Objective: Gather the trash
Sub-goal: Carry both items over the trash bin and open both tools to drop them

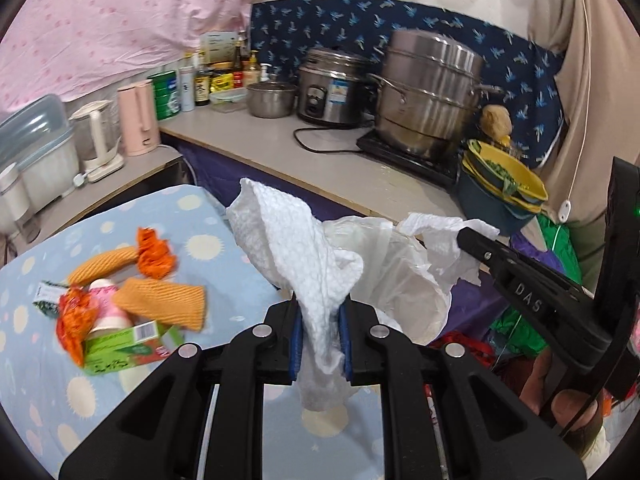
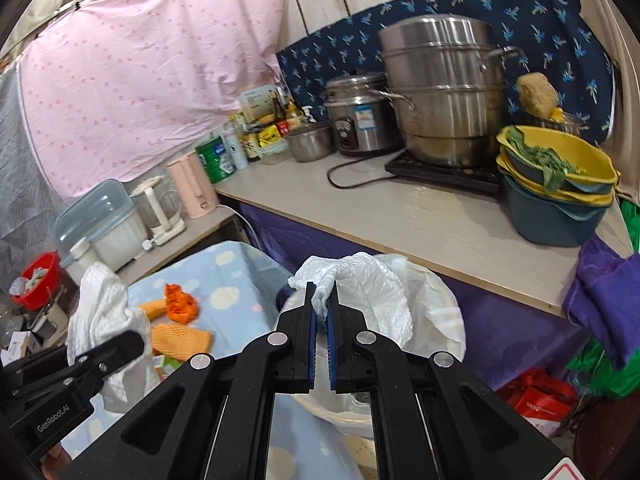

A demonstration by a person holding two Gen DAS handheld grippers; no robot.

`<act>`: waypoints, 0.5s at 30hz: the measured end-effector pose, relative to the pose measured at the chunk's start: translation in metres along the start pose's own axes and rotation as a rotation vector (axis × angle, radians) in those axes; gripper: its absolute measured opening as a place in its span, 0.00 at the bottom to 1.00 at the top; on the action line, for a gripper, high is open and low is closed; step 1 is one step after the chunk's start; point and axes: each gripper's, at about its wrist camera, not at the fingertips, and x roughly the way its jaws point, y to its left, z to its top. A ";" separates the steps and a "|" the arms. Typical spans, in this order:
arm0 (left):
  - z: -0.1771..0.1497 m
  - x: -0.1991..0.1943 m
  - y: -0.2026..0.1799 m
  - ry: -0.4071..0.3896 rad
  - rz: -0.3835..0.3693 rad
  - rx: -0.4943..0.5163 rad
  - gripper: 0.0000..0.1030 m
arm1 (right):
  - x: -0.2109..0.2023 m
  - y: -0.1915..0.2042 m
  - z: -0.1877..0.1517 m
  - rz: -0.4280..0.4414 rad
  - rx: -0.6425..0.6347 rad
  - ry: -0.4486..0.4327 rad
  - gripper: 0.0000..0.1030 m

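In the left wrist view my left gripper (image 1: 320,306) is shut on a crumpled white paper towel (image 1: 280,232) that stands up between its blue pads. To its right, my right gripper (image 1: 464,238) pinches a smaller white tissue (image 1: 440,228) above a translucent plastic bag (image 1: 392,276). In the right wrist view the right gripper (image 2: 322,294) is shut on that tissue (image 2: 360,276), over the bag-lined white bin (image 2: 444,320). The left gripper (image 2: 134,342) with its towel (image 2: 102,300) is at the lower left. More trash lies on the blue dotted tablecloth (image 1: 224,240): orange foam nets (image 1: 168,300), orange wrappers (image 1: 154,254), a pink bottle (image 1: 106,304), a green box (image 1: 120,346).
A counter (image 2: 420,220) behind holds a steel steamer pot (image 2: 440,88), a rice cooker (image 2: 360,116), stacked yellow and blue basins (image 2: 560,184), bottles and a pink kettle (image 2: 192,184). A red basket (image 2: 36,280) sits far left. Red and green bags (image 2: 540,396) lie on the floor at right.
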 end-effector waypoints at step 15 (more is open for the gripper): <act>0.003 0.079 -0.047 0.088 0.014 0.082 0.14 | 0.060 -0.045 -0.013 -0.005 0.059 0.105 0.05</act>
